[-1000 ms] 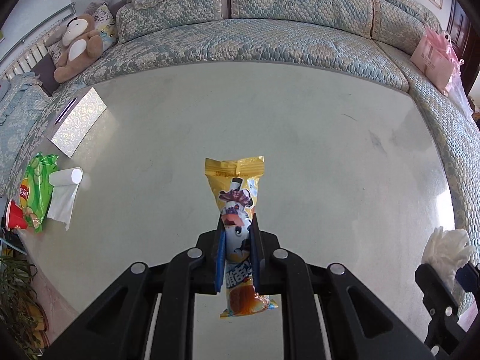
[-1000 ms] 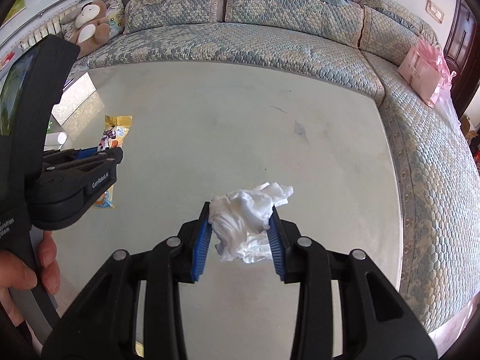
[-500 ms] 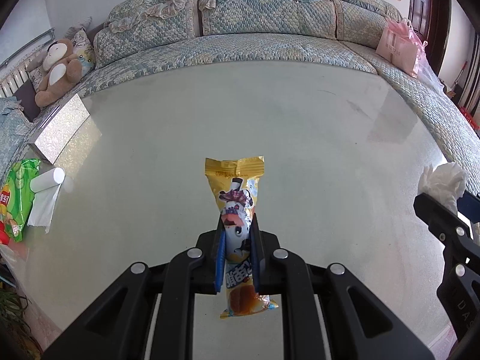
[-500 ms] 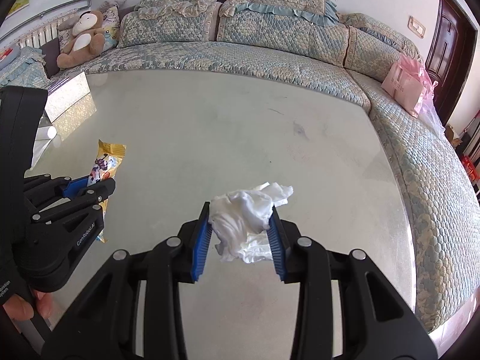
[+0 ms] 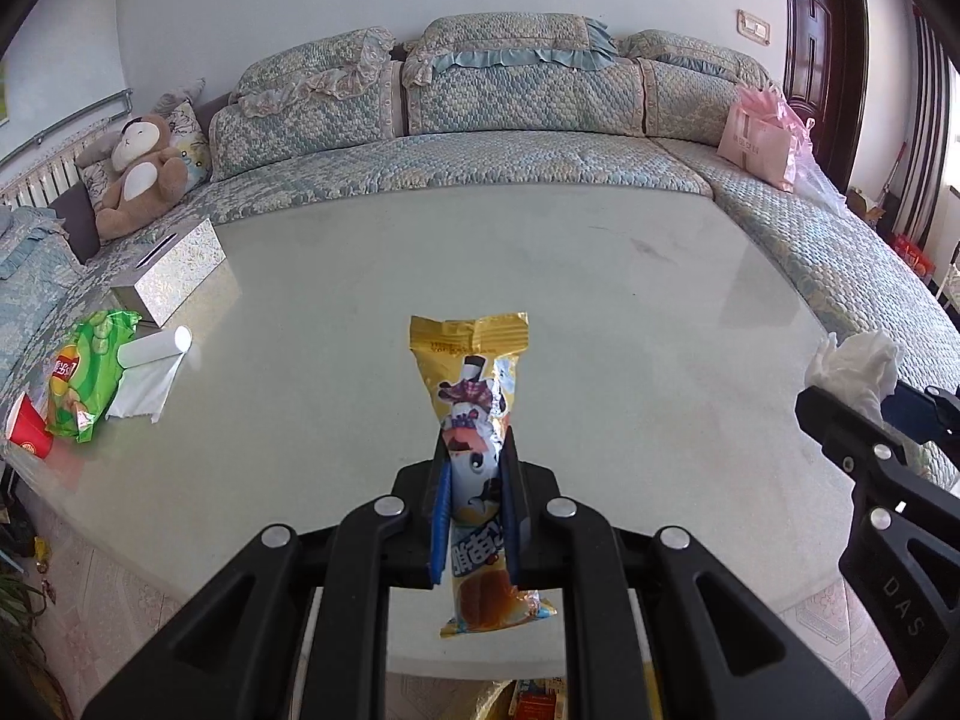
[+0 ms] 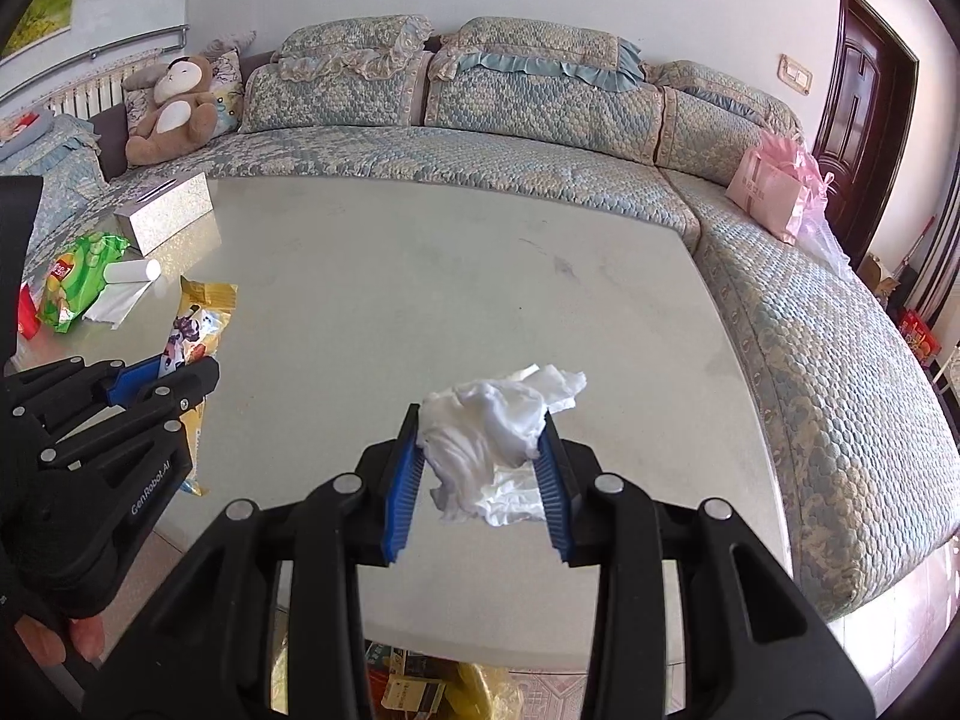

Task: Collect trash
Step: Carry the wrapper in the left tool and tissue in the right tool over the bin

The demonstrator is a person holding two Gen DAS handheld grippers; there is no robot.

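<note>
Snack wrapper (image 5: 474, 420) clamped in left gripper (image 5: 474, 480), crumpled tissue (image 6: 498, 432) in right gripper (image 6: 480, 474); both past table (image 6: 420, 276) near edge, centre clear.

Curved quilted sofa (image 5: 510, 156) wraps pale table (image 5: 600, 300); dark door (image 6: 864, 138) right.

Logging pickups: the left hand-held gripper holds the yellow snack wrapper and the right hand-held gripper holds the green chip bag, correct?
Not quite. The left hand-held gripper does hold the wrapper, but the right hand-held gripper holds a crumpled tissue, as the right wrist view shows. The chip bag lies on the table.
</note>
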